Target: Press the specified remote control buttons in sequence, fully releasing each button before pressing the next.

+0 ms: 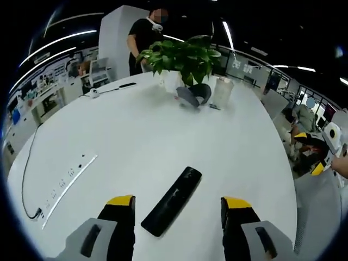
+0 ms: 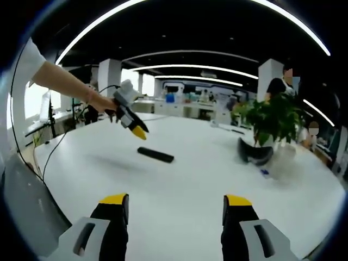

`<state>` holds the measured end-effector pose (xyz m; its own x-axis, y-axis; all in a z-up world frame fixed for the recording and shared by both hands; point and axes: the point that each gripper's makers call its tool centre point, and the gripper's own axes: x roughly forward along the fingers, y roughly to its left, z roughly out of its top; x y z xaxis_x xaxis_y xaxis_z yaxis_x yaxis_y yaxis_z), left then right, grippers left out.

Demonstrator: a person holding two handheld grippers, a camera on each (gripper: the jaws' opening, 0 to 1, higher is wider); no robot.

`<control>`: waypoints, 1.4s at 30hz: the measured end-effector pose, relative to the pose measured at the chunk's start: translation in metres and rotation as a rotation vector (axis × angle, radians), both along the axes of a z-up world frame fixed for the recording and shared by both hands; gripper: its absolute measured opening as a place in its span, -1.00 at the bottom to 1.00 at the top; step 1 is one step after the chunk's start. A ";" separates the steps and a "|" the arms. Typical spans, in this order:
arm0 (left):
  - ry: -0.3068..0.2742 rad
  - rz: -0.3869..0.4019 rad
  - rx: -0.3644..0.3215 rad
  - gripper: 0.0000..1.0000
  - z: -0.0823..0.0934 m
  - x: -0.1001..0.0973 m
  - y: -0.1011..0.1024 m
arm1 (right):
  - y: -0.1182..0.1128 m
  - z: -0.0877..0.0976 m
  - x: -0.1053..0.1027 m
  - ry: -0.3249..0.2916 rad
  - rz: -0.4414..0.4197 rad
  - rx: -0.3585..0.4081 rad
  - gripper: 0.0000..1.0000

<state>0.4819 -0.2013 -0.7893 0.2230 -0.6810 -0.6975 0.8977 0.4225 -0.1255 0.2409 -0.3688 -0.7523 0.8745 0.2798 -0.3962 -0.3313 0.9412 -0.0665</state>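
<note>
A black remote control (image 1: 172,201) lies flat on a large round white desk (image 1: 147,136), resting at a slant between the 2 jaws of the left tongs (image 1: 178,209), a little nearer the left jaw but touching neither. Those tongs are spread wide with nothing held, their yellow-tipped black jaws hovering above the desk surface. In the right gripper view the same remote control (image 2: 155,155) appears as a small dark bar lying well out on the desk (image 2: 179,179), far ahead of the right tongs (image 2: 176,209), which are likewise spread wide and hold nothing. In that view a person's bare arm reaches in from the left, its hand (image 2: 101,103) gripping the left tongs (image 2: 139,130), whose yellow tips point down toward the remote and hang above and just left of it, not touching it. Beyond the remote in the left gripper view stands a leafy green potted plant (image 1: 182,57) with a dark curved object (image 1: 194,95) lying at its base and a pale container (image 1: 222,91) just beside it. A white power strip (image 1: 68,182) with a black cable (image 1: 26,174) lies near the desk's left edge. A person in a black top (image 1: 144,38) stands behind the far side of the desk, in an open office with long ceiling light strips.
</note>
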 end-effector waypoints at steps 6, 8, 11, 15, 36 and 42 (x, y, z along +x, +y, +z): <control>0.000 -0.035 0.054 0.23 -0.010 0.002 0.003 | 0.002 -0.003 0.000 0.017 0.015 -0.011 0.32; 0.001 -0.042 0.067 0.21 -0.013 0.004 0.003 | 0.002 -0.005 0.000 0.025 0.016 -0.012 0.29; -0.007 -0.062 0.119 0.10 -0.021 0.007 0.006 | 0.003 -0.006 -0.001 0.038 0.020 0.001 0.24; -0.005 -0.103 0.153 0.06 -0.028 0.005 0.004 | 0.004 -0.007 -0.001 0.046 0.022 0.006 0.21; -0.001 -0.254 0.308 0.12 -0.066 0.006 -0.006 | 0.004 -0.014 -0.004 0.082 0.035 -0.011 0.09; 0.002 -0.278 0.331 0.11 -0.074 0.007 -0.009 | 0.004 -0.017 -0.004 0.092 0.039 -0.039 0.10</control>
